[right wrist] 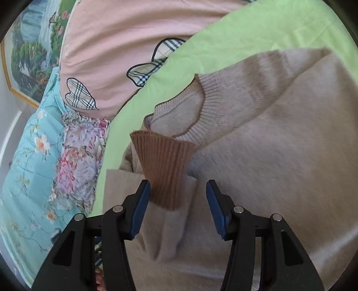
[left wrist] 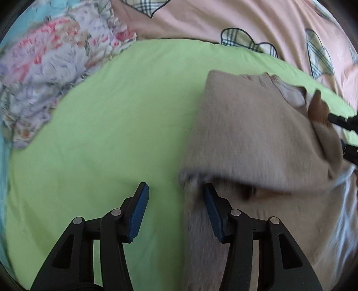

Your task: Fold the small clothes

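Observation:
A beige fuzzy sweater lies folded over on the green sheet, blurred along its near edge. My left gripper is open just above that edge, with nothing pressed between its blue pads. Its right finger hangs over the sweater and its left finger over bare sheet. In the right wrist view the sweater fills the right side, its ribbed collar toward the top. The brown ribbed cuff lies across the body between the spread fingers of my right gripper, which is open. The right gripper's black fingers show beside the cuff.
A pink quilt with plaid heart patches borders the far side of the sheet. A ruffled floral cloth lies bunched at the left, over a turquoise flowered cover. A framed landscape picture hangs on the wall beyond.

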`<state>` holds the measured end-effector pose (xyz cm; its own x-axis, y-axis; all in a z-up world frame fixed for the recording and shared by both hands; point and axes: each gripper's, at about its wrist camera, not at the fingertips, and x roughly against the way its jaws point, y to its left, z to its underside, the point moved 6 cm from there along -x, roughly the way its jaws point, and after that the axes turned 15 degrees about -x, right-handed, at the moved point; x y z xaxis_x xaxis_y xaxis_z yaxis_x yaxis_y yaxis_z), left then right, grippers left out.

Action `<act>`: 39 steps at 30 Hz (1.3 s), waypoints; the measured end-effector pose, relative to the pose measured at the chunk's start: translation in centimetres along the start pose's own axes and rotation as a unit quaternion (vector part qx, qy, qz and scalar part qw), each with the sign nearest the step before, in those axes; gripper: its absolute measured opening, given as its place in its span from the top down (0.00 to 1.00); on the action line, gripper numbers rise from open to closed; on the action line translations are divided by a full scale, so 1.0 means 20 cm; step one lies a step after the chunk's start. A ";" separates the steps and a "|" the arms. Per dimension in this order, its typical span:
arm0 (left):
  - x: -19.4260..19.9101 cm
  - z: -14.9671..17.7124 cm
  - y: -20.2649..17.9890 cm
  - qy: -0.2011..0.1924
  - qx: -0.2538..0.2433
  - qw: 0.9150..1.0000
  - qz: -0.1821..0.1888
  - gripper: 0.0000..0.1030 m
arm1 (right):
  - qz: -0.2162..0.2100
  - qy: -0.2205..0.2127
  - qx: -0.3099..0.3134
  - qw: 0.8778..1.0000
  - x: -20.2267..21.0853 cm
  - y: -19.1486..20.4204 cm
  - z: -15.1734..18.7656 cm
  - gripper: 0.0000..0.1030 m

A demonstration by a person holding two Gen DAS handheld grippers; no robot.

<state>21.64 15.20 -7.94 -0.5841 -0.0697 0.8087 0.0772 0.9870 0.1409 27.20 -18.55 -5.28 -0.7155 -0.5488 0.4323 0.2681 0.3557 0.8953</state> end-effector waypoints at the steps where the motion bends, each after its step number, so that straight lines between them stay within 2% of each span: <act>1: -0.01 -0.03 -0.01 -0.004 0.000 1.000 -0.001 0.50 | -0.008 0.000 0.002 1.000 -0.01 0.02 0.00 0.56; 2: -0.02 -0.07 -0.03 -0.005 -0.005 1.000 -0.003 0.50 | -0.017 -0.004 0.009 1.000 0.00 0.05 0.00 0.66; 3: -0.03 -0.09 -0.06 -0.005 -0.009 1.000 -0.006 0.51 | -0.017 -0.008 0.017 1.000 0.01 0.07 0.00 0.86; 4: -0.04 -0.11 -0.07 -0.006 -0.012 1.000 -0.011 0.51 | -0.019 -0.017 0.022 0.999 0.05 0.09 0.00 0.91; 7: -0.04 -0.19 -0.09 -0.006 -0.007 0.998 -0.054 0.53 | -0.035 -0.064 0.038 0.997 0.24 0.13 -0.02 0.91; 10: 0.00 -0.15 -0.07 -0.009 0.030 0.996 -0.082 0.53 | -0.048 -0.120 0.047 0.990 0.48 0.11 -0.09 0.91; 11: 0.01 -0.13 -0.06 -0.008 0.038 0.996 -0.086 0.52 | -0.046 -0.139 0.048 0.988 0.56 0.08 -0.11 0.91; 13: 0.00 -0.10 -0.07 -0.003 0.051 0.996 -0.074 0.52 | -0.014 -0.161 0.051 0.986 0.66 -0.02 -0.14 0.91; 18: 0.00 -0.06 -0.13 0.002 0.039 0.995 -0.090 0.52 | 0.058 -0.137 0.047 0.988 0.62 -0.26 -0.10 0.91; 23: 0.01 -0.06 -0.11 0.005 0.043 0.997 -0.071 0.51 | 0.132 -0.085 0.013 0.987 0.57 -0.46 -0.01 0.91; 25: 0.01 -0.04 -0.12 0.003 0.040 0.997 -0.067 0.51 | 0.137 -0.093 0.008 0.986 0.62 -0.46 0.02 0.83; 26: 0.02 -0.04 -0.12 0.002 0.039 0.997 -0.066 0.51 | 0.155 -0.105 0.011 0.982 0.65 -0.45 0.03 0.79; 27: 0.01 -0.04 -0.12 0.001 0.039 0.997 -0.065 0.51 | 0.179 -0.123 0.018 0.976 0.69 -0.43 0.03 0.69; 28: 0.02 -0.03 -0.12 -0.001 0.040 0.997 -0.063 0.51 | 0.185 -0.139 0.026 0.973 0.73 -0.39 0.04 0.60; 30: 0.02 -0.02 -0.13 -0.009 0.043 0.997 -0.060 0.51 | 0.153 -0.146 0.049 0.976 0.75 -0.26 0.05 0.53; 33: 0.02 -0.01 -0.12 -0.018 0.057 0.997 -0.050 0.51 | 0.085 -0.088 0.089 0.988 0.61 0.00 0.06 0.36; 35: 0.03 -0.01 -0.11 -0.027 0.065 0.997 -0.044 0.51 | 0.038 -0.039 0.110 0.993 0.46 0.17 0.07 0.32; 37: 0.03 0.00 -0.11 -0.038 0.073 0.996 -0.037 0.51 | -0.011 0.024 0.125 0.992 0.24 0.36 0.07 0.27; 39: 0.04 0.01 -0.10 -0.045 0.081 0.995 -0.031 0.51 | -0.027 0.072 0.149 0.986 0.01 0.52 0.06 0.26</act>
<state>20.94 13.21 -7.67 -0.6550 -0.1249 0.7453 -0.0876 0.9921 0.0893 29.10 -14.08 3.93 -0.6188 -0.6669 0.4152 0.0155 0.5180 0.8552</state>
